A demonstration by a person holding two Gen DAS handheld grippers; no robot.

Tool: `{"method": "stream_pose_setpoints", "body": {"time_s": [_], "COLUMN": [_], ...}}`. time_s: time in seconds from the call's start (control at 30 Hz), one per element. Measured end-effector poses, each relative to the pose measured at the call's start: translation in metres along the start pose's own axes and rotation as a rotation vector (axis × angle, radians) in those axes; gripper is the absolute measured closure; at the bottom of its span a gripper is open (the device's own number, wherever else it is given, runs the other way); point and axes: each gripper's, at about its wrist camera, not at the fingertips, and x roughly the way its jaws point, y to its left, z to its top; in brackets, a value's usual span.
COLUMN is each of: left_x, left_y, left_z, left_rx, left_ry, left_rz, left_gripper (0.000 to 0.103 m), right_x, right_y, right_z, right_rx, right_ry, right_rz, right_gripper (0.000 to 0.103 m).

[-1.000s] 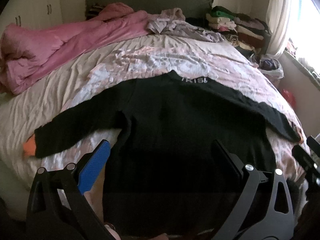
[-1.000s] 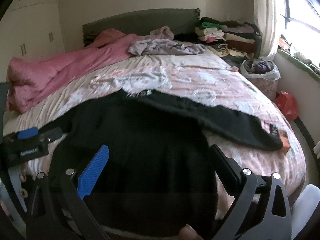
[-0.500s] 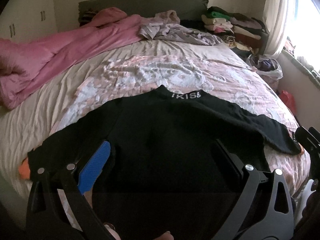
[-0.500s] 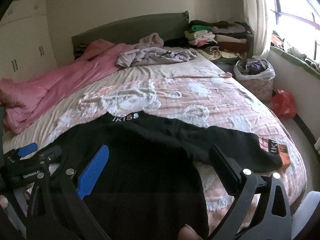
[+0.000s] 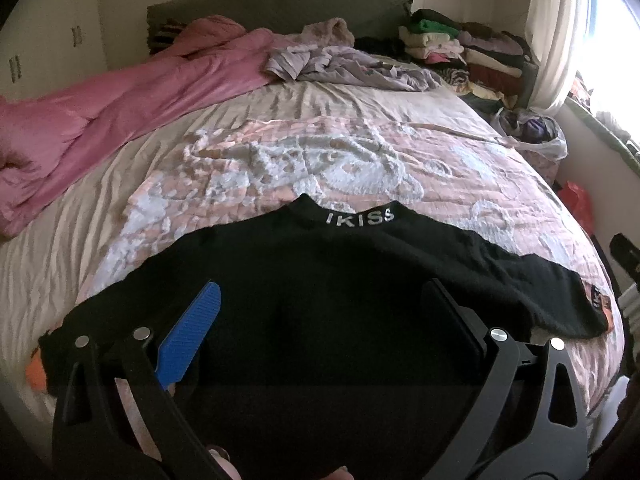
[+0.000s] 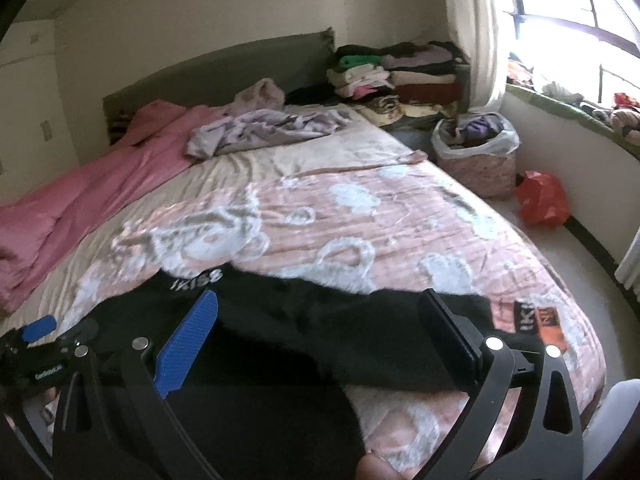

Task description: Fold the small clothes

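A black long-sleeved top (image 5: 320, 272) lies flat on the bed, its collar lettered IKISS (image 5: 359, 216) pointing to the headboard and its sleeves spread to both sides. My left gripper (image 5: 322, 304) hovers open over the body of the top, with nothing between its fingers. My right gripper (image 6: 320, 304) hangs open above the right sleeve (image 6: 360, 332), whose orange-banded cuff (image 6: 548, 324) lies near the bed's right edge. The left cuff (image 5: 38, 376) shows orange too. Each gripper shows at the edge of the other's view: the right gripper (image 5: 624, 252) and the left gripper (image 6: 36, 344).
A pink duvet (image 5: 100, 108) runs along the bed's left side, with lilac clothes (image 5: 352, 68) heaped by the headboard. Folded clothes (image 6: 400, 72) are stacked at the far right corner. A lined basket (image 6: 476, 152) and a red bag (image 6: 540, 200) stand on the floor below the window.
Both views have pulled back and tilted up, so the top sits lower in frame. The right view has swung right toward the sleeve and its cuff. Both grippers stay open.
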Motion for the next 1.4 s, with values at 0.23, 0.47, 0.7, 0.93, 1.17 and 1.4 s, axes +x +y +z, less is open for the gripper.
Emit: {"method": "stream_pose_setpoints", "body": {"time_s": [0.23,0.47,0.7,0.93,1.17,1.4], "left_x": [0.027,0.064,0.105,0.129,0.141,0.146], "left_y": [-0.010,-0.022,-0.022,-0.024,-0.019,-0.019], "left_z": [0.016,0.016,-0.004,-0.026,-0.023,-0.022], "left_rx": [0.003,0.033,0.039,0.066,0.091,0.086], "left_ry": [0.010,0.044,0.123,0.178,0.170,0.176], "left_rz": [-0.034,-0.084,-0.099,-0.090,-0.064,-0.080], "left_gripper": [0.009,0.009,0.009,0.009,0.009,0.009], "right_x": [0.022,0.046,0.074,0.099,0.139,0.203], "right_y": [-0.027,-0.060,-0.114,-0.129,-0.063,-0.001], "right_z": [0.020,0.012,-0.010,-0.021,-0.012,0.002], "right_rx": [0.083,0.138,0.235,0.240,-0.053,-0.238], "right_ry": [-0.013,-0.017,0.039,0.107,0.176,0.276], "right_rz": [-0.037,-0.111,-0.216,-0.194,-0.057,0.170], "right_gripper": [0.004,0.004,0.004,0.004,0.004,0.032]}}
